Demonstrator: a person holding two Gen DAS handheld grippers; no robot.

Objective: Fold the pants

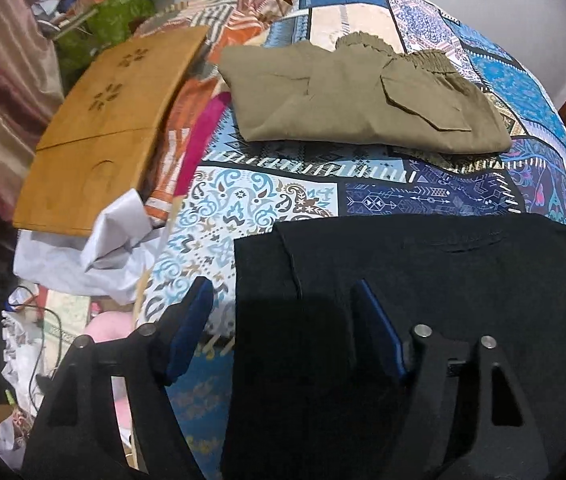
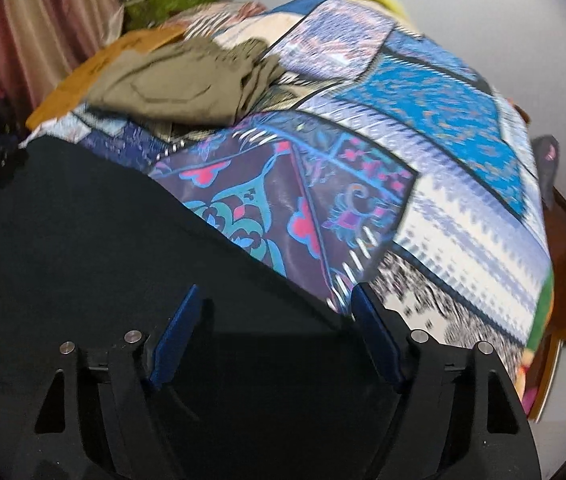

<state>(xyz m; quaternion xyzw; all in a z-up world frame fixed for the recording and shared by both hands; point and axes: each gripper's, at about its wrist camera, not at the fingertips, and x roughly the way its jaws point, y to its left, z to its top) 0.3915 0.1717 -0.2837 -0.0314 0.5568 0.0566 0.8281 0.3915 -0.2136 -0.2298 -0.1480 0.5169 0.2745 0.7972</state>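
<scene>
Black pants (image 1: pixel 423 300) lie folded on the near part of a bed covered by a patchwork quilt (image 1: pixel 267 200), filling the lower half of both wrist views. The left claw (image 1: pixel 285 312) hangs over the pants' left edge with its blue pads (image 1: pixel 189 328) spread wide apart; one pad is over the quilt, the other over the black cloth, and nothing is gripped between them. The right claw (image 2: pixel 275 308) likewise stands apart and holds nothing, over the pants (image 2: pixel 83 240) at their right edge, where black cloth meets quilt (image 2: pixel 443 140). Farther back on the bed lie folded khaki pants (image 1: pixel 363 104), well apart from the black ones, seen also in the right view (image 2: pixel 171 84). A wooden board (image 1: pixel 111 120) rests at the quilt's left side, with crumpled white paper (image 1: pixel 115 240) just below it.
</scene>
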